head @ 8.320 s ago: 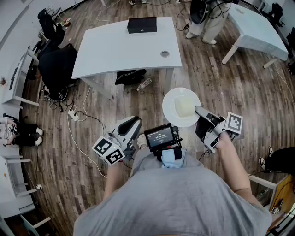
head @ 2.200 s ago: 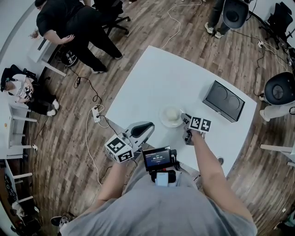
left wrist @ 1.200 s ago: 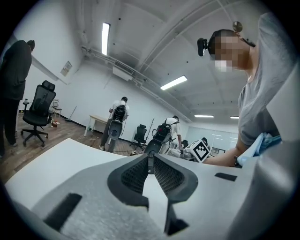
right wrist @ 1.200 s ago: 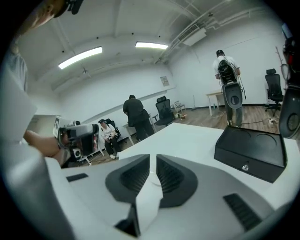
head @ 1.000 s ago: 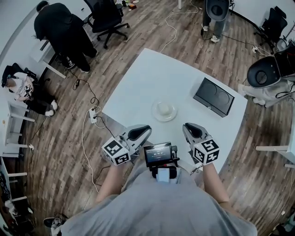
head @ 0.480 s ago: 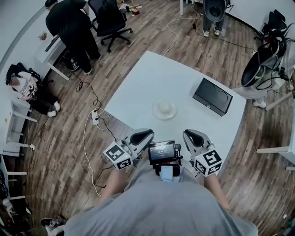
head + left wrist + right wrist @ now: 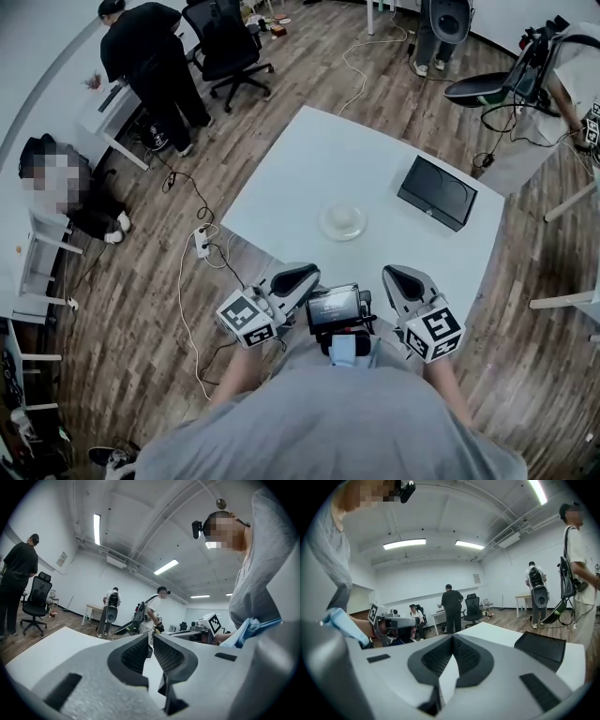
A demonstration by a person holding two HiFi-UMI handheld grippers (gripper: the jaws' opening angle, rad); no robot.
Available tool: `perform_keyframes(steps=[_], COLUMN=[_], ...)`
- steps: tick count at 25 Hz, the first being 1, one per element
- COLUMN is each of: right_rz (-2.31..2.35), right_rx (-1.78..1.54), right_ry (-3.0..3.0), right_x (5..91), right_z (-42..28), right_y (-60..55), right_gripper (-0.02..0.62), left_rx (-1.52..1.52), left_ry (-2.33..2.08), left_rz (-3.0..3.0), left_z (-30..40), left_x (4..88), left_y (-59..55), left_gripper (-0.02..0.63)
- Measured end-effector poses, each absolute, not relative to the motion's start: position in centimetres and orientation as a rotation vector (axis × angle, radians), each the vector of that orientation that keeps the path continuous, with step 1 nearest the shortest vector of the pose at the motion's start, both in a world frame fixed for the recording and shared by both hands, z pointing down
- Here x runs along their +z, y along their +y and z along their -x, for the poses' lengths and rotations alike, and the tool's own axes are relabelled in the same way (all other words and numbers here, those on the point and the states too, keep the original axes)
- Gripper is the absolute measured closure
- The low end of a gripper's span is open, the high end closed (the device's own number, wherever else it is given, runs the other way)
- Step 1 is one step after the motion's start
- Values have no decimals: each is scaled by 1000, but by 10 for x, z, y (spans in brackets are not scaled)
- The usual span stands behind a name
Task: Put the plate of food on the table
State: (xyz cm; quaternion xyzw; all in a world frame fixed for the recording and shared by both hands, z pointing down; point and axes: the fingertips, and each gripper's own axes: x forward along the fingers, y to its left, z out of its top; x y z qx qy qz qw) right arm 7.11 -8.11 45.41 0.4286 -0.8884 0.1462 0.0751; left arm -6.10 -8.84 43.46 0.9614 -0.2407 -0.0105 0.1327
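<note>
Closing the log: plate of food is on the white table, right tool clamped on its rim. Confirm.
One error: the plate of food is on the white table, but the right tool is not on its rim; it is near the person's body, jaws together on nothing, as the head view shows.

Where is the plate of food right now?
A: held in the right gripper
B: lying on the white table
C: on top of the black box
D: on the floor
B: the plate lies on the white table, with nothing holding it.
</note>
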Motion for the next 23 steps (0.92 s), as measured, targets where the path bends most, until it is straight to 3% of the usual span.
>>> perform_keyframes(steps=[23], right_rz=[-1441], right_rx=[417], right_ry=[-2639], right_x=[417], right_z=[-4], right_y=[-49], right_gripper=[566], left_rx=[-105], left_ry=[-618], left_rz=[-2876], left_z=[140], left_x=[404], left_y=[-69], left_gripper=[563])
